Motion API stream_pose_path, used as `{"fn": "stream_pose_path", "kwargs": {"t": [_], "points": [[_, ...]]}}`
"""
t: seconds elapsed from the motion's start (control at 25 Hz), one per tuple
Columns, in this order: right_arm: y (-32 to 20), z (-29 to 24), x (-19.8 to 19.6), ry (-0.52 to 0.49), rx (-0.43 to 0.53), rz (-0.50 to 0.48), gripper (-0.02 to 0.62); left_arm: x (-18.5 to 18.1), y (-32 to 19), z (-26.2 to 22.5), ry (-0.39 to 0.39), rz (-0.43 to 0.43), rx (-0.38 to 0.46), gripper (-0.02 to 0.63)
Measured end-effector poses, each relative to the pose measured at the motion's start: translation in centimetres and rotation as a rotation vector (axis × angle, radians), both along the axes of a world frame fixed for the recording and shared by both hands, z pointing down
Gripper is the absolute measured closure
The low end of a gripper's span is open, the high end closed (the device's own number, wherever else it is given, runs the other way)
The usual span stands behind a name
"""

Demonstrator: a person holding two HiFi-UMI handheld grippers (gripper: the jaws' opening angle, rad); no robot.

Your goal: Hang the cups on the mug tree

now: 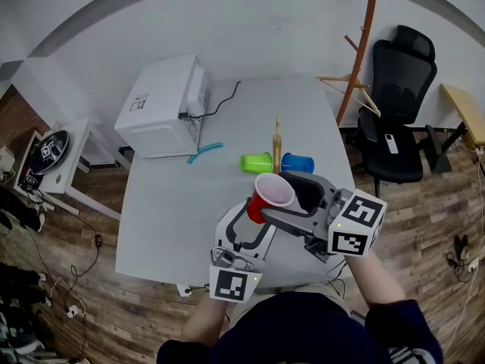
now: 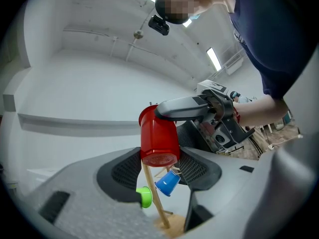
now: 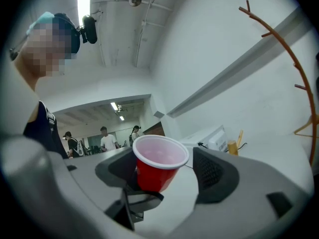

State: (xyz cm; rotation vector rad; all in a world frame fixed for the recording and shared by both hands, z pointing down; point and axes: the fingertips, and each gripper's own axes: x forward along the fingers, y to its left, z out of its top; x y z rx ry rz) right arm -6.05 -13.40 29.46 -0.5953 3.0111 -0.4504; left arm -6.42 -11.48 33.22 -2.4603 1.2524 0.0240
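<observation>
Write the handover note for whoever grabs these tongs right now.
The left tongs are clamped on the red cup near its base and hold it up above the table.
The right tongs are open around the same cup: one jaw is at its side, the other clear of it.
The mug tree stands on the table.
Done: the green cup and blue cup hang on it.
Left: hang the red cup, probably after the right tongs take it.
</observation>
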Motion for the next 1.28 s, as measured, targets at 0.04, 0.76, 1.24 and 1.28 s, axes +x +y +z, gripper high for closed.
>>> {"fn": "stream_pose_path", "kwargs": {"t": [0.04,0.76,1.24,1.28], "points": [[-0.2,-0.1,0.3,0.003,0.006,0.01,0.276,-0.1,-0.1,0.0,-0.001,-0.004,-0.004,0.365],[0.9,1.1,3.1,0.02,0.004,0.138,0.276,-1.0,-2.4,1.9,-0.019,-0.069,-0.091,0.365],[2.6,2.5,5.5,0.017,-0.035,0.203,0.278,-0.4,-4.5,4.6,-0.115,-0.094,-0.156,0.365],[2.7,2.5,5.6,0.018,-0.036,0.203,0.278,-0.3,-4.6,4.8,-0.126,-0.094,-0.155,0.365]]}}
